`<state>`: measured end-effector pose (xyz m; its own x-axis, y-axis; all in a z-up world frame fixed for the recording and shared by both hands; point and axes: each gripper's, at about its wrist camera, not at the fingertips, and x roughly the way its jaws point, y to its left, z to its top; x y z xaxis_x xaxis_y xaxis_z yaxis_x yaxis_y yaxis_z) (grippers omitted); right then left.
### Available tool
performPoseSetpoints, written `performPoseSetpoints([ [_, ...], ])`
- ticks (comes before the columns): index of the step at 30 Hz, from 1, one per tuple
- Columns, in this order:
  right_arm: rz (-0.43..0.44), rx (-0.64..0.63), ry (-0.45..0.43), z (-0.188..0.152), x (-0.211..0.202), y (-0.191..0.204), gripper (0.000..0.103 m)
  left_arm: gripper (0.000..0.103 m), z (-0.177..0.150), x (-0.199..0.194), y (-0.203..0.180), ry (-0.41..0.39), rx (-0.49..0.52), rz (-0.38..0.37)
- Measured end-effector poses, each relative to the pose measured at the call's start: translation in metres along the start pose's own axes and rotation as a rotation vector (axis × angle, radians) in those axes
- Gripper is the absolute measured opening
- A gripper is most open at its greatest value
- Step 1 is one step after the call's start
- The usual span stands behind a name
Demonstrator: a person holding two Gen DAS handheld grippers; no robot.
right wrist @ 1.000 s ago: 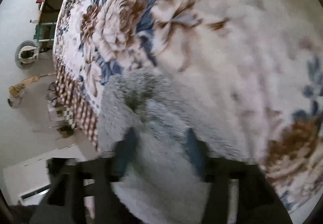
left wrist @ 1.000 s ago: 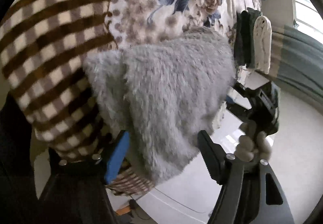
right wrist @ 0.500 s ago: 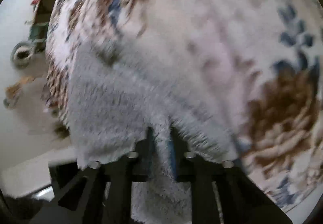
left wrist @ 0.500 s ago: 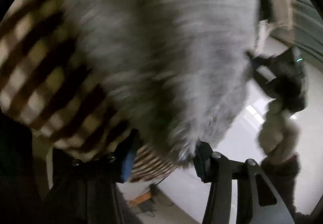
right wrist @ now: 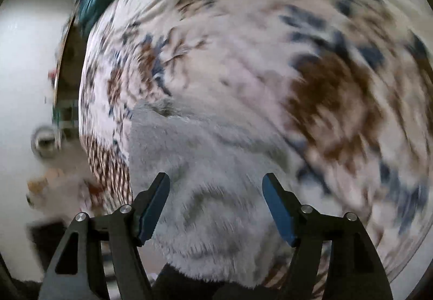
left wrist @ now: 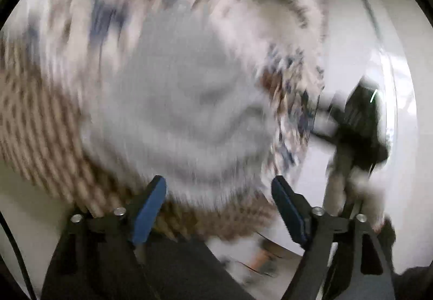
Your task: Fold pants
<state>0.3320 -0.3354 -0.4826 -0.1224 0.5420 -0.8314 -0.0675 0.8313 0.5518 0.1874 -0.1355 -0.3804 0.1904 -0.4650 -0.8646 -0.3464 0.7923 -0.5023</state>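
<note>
Left wrist view: heavily blurred, looking steeply down at the edge of a bed.
Checked border [left wrist: 40, 137]: brown-and-cream band of the bedspread, off to the left of the left gripper, hanging over the bed's side.
Left gripper [left wrist: 217, 208]: jaws wide and opening, blue pads apart with nothing pinched between them; it hangs above the cloth, not in it.
Pants [left wrist: 176, 110]: a grey fleecy bundle lying on the bed just ahead of and between the left gripper's fingers, touching neither pad. It reads as a compact lump, likely because a fold has been laid there.
Right gripper, seen from the left one [left wrist: 360, 124]: a dark blurred shape off to the right, over the pale floor; its jaws cannot be read in this view.

Right wrist view: also smeared, pointing down at the same bed.
Floor clutter [right wrist: 44, 141]: small round object and bits on the white floor, far left of the right gripper; too blurred to name.
Right gripper's jaws [right wrist: 216, 208]: spread wide and opening, empty; the fleece shows in the gap but below the pads, not clamped.
Pants, from this side [right wrist: 211, 178]: spread under and ahead of the fingers, near the bed's edge.
Flowered bedspread [right wrist: 311, 69]: fills everything ahead and to the right.
Judgement: both tools look let go so the folded cloth can settle.
</note>
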Motion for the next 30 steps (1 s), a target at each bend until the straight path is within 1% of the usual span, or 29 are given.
performPoseSetpoints([
  [1,0.003,0.048,-0.012,-0.012,0.000,-0.012,0.074,0.085,0.011,-0.003,-0.001,-0.027,0.037,0.025],
  [2,0.023,0.105,-0.010,-0.028,0.006,-0.025,0.074,0.085,0.027,-0.002,-0.003,-0.044,0.086,0.065],
  [3,0.037,0.137,0.002,-0.036,0.012,-0.034,0.074,0.085,0.036,0.002,-0.003,-0.046,0.111,0.093],
  [5,0.057,0.214,0.045,-0.056,0.038,-0.048,0.072,0.085,0.053,0.019,0.008,-0.039,0.171,0.148],
  [6,0.079,0.239,0.054,-0.063,0.052,-0.052,0.055,0.085,0.061,0.032,0.014,-0.013,0.191,0.161],
  [7,0.108,0.261,0.036,-0.068,0.063,-0.055,0.043,0.085,0.064,0.046,0.017,0.012,0.207,0.162],
  [8,0.092,0.269,0.013,-0.072,0.066,-0.056,0.035,0.085,0.065,0.058,0.022,0.037,0.218,0.166],
  [9,0.076,0.275,-0.014,-0.074,0.065,-0.056,0.030,0.085,0.061,0.065,0.021,0.054,0.224,0.171],
  [10,0.058,0.282,-0.055,-0.076,0.058,-0.055,0.028,0.085,0.065,0.077,0.028,0.084,0.237,0.164],
  [11,0.024,0.279,-0.121,-0.078,0.046,-0.052,0.027,0.085,0.063,0.084,0.027,0.106,0.247,0.162],
  [12,-0.030,0.274,-0.188,-0.080,0.032,-0.050,0.027,0.085,0.062,0.089,0.030,0.125,0.255,0.162],
  [13,-0.056,0.282,-0.212,-0.080,0.025,-0.051,0.027,0.090,0.058,0.088,0.032,0.139,0.261,0.154],
  [14,-0.053,0.323,-0.211,-0.080,0.024,-0.059,0.028,0.096,0.057,0.094,0.036,0.165,0.266,0.151],
  [16,0.008,0.378,-0.166,-0.081,0.033,-0.068,0.036,0.096,0.053,0.095,0.037,0.206,0.276,0.165],
  [17,0.030,0.393,-0.152,-0.084,0.034,-0.068,0.047,0.096,0.052,0.091,0.035,0.224,0.279,0.159],
  [18,0.031,0.402,-0.152,-0.090,0.032,-0.067,0.060,0.096,0.051,0.083,0.029,0.224,0.297,0.158],
  [19,0.022,0.416,-0.174,-0.099,0.026,-0.066,0.063,0.096,0.051,0.076,0.019,0.225,0.323,0.163],
  [20,0.022,0.460,-0.239,-0.116,0.013,-0.067,0.066,0.096,0.053,0.071,0.005,0.231,0.359,0.150],
  [21,0.038,0.508,-0.282,-0.132,0.005,-0.071,0.067,0.096,0.055,0.069,-0.004,0.234,0.388,0.140],
  [22,0.062,0.567,-0.317,-0.148,-0.002,-0.076,0.067,0.096,0.058,0.070,-0.022,0.242,0.445,0.136],
  [23,0.104,0.647,-0.365,-0.171,-0.004,-0.081,0.067,0.096,0.062,0.076,-0.049,0.257,0.536,0.125],
  [24,0.148,0.720,-0.403,-0.194,-0.003,-0.087,0.067,0.096,0.064,0.082,-0.063,0.268,0.582,0.117],
  [25,0.201,0.789,-0.426,-0.217,0.005,-0.091,0.067,0.096,0.065,0.099,-0.088,0.295,0.676,0.125],
  [26,0.252,0.840,-0.434,-0.235,0.016,-0.095,0.067,0.096,0.065,0.116,-0.105,0.333,0.746,0.139],
  [27,0.290,0.874,-0.434,-0.243,0.028,-0.094,0.067,0.096,0.065,0.130,-0.116,0.361,0.792,0.151],
  [28,0.342,0.912,-0.433,-0.253,0.039,-0.096,0.067,0.096,0.060,0.157,-0.134,0.428,0.879,0.179],
  [30,0.480,0.967,-0.461,-0.264,0.064,-0.095,0.067,0.096,0.053,0.192,-0.149,0.533,0.964,0.225],
])
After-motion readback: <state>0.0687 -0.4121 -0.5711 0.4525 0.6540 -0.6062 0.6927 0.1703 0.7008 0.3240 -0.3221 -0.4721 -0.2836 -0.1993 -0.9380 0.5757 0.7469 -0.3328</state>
